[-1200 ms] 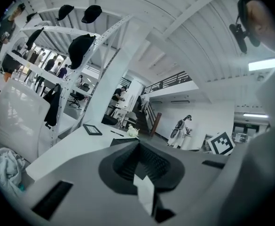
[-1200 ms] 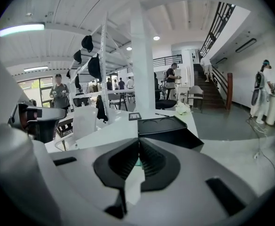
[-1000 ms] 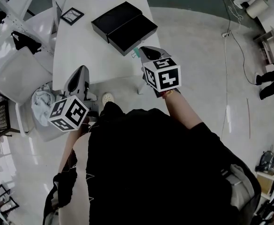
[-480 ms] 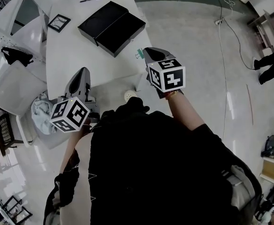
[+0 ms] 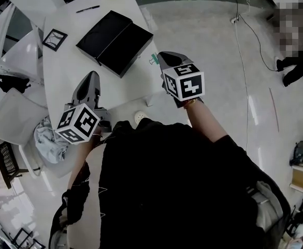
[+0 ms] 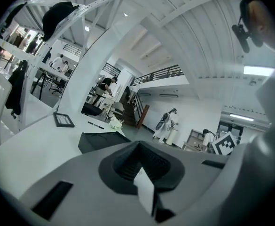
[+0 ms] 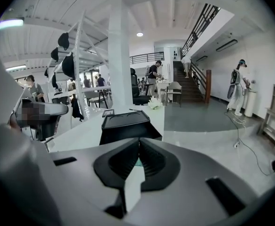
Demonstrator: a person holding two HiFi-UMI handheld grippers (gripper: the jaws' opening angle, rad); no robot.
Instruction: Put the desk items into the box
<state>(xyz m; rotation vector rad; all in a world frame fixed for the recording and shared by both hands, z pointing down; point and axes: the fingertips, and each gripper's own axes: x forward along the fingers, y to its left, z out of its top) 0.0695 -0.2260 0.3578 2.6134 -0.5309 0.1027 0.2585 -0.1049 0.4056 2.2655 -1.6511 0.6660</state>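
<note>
- Black garment [image 5: 182, 191], loose, covers torso and shoulders.
- Thin bracelet [image 5: 188, 102] at the right wrist.
- Left gripper [image 5: 92, 74] and right gripper [image 5: 159, 55]: grey moulded shells, dark ribbed jaw pads, white cubes bearing black square markers.

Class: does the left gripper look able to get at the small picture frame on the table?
Probably yes. Only bare table lies between the left gripper and the picture frame; the black box sits off to the right. The gripper's jaws are shut, though.
</note>
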